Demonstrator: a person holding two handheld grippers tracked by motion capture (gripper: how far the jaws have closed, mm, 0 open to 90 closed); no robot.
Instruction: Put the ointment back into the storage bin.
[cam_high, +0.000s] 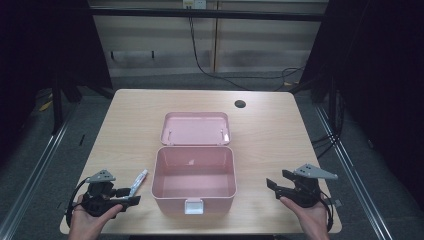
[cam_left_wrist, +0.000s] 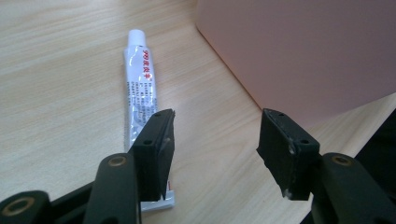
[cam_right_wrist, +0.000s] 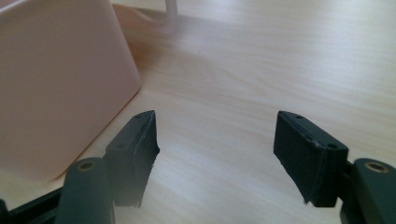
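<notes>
A: From the high view, what lies by the left gripper (cam_high: 131, 195)?

B: A slim white tube (cam_high: 138, 181), lying flat on the pale wooden table (cam_high: 270, 130), just left of the open pink box (cam_high: 194, 180). The gripper's tips sit at the tube's near end. The box is smooth plastic with rounded corners, its lid (cam_high: 196, 128) laid back flat behind it and a white latch (cam_high: 194, 206) on the front wall. The right gripper (cam_high: 274, 186) is held over the table to the right of the box, apart from it.

A: And the left gripper view?

B: The tube (cam_left_wrist: 138, 98) has a white screw cap, a glossy silvery-white skin with red characters and fine print, and a flat crimped tail. The left gripper (cam_left_wrist: 215, 149) stands wide, with one black jaw over the tube's tail end; I cannot tell whether it touches. Nothing sits between the pads. The box wall (cam_left_wrist: 303, 51) rises matte pink on the right.

A: The right gripper view?

B: The right gripper (cam_right_wrist: 215, 154) shows its jaws spread apart over bare wood grain, holding nothing. The rounded corner of the box (cam_right_wrist: 60, 79) stands at the left.
</notes>
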